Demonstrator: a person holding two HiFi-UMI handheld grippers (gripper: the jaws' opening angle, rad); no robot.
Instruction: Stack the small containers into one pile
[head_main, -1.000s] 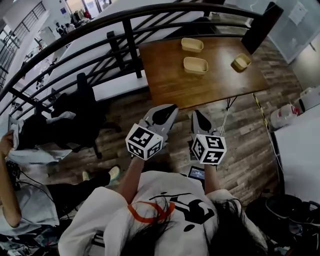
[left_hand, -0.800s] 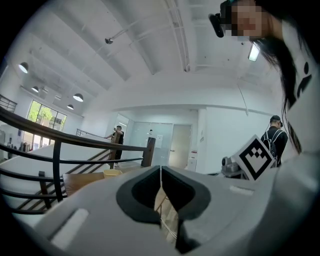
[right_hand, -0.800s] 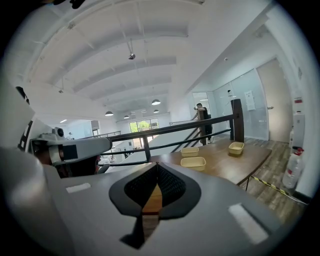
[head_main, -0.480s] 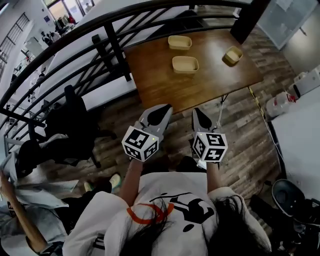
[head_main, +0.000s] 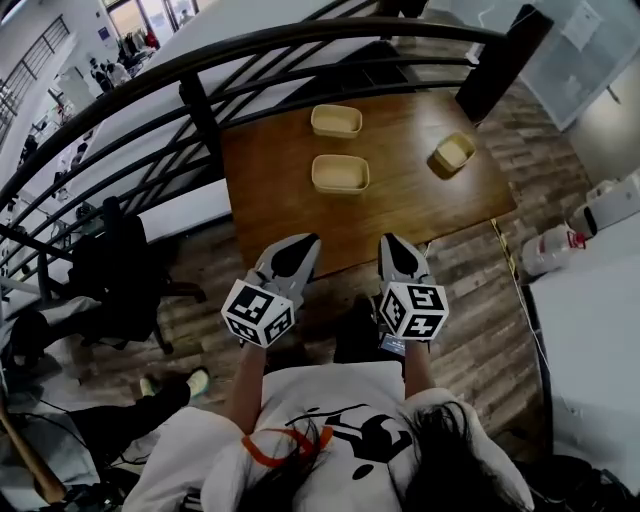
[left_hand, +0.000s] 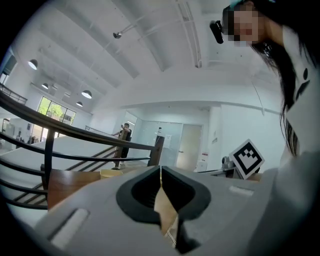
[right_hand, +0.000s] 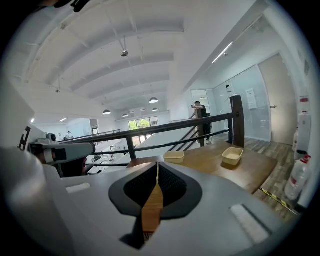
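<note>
Three small beige containers stand apart on a brown wooden table (head_main: 400, 205): one at the back (head_main: 336, 120), one in the middle (head_main: 340, 173), one at the right (head_main: 453, 152). My left gripper (head_main: 303, 240) and right gripper (head_main: 392, 240) hover side by side at the table's near edge, both shut and empty, short of every container. The right gripper view shows the back container (right_hand: 173, 156) and the right container (right_hand: 232, 155) ahead. In the left gripper view a container (left_hand: 112, 173) peeks over the shut jaws.
A black metal railing (head_main: 200, 110) runs along the table's far and left sides, with a dark post (head_main: 490, 65) at the back right. Wood floor lies below me. A dark chair (head_main: 110, 270) stands at the left. White bottles (head_main: 590, 215) sit by a white surface at the right.
The table now lies closer and lower in the head view. Both grippers have come forward to its near edge and stay shut. The containers have not moved on the table.
</note>
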